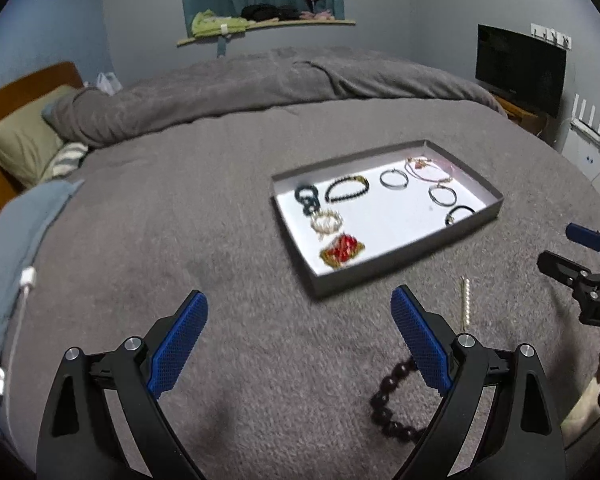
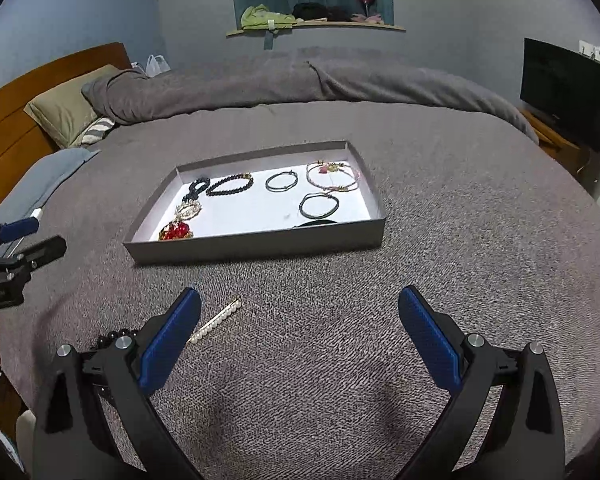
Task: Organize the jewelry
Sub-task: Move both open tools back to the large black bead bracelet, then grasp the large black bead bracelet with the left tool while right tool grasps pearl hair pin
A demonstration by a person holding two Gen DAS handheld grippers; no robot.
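Observation:
A shallow grey tray (image 1: pixel 404 258) with a white floor lies on the bed and holds several bracelets, among them a black beaded one (image 1: pixel 346 188) and a red and gold piece (image 1: pixel 342 251). It also shows in the right wrist view (image 2: pixel 256 246). A pearl hair clip (image 1: pixel 465 300) (image 2: pixel 216 322) and a dark beaded bracelet (image 1: pixel 392 404) (image 2: pixel 114 336) lie on the blanket in front of the tray. My left gripper (image 1: pixel 300 340) is open and empty, the dark bracelet just under its right finger. My right gripper (image 2: pixel 300 340) is open and empty, the clip beside its left finger.
The grey blanket (image 2: pixel 440 240) covers the bed, with a rolled duvet (image 2: pixel 300 76) behind the tray. Pillows (image 2: pixel 64 108) and a wooden headboard (image 2: pixel 16 120) are at the left. A TV (image 2: pixel 560 88) stands at the right. A white cable (image 1: pixel 26 280) lies at the left edge.

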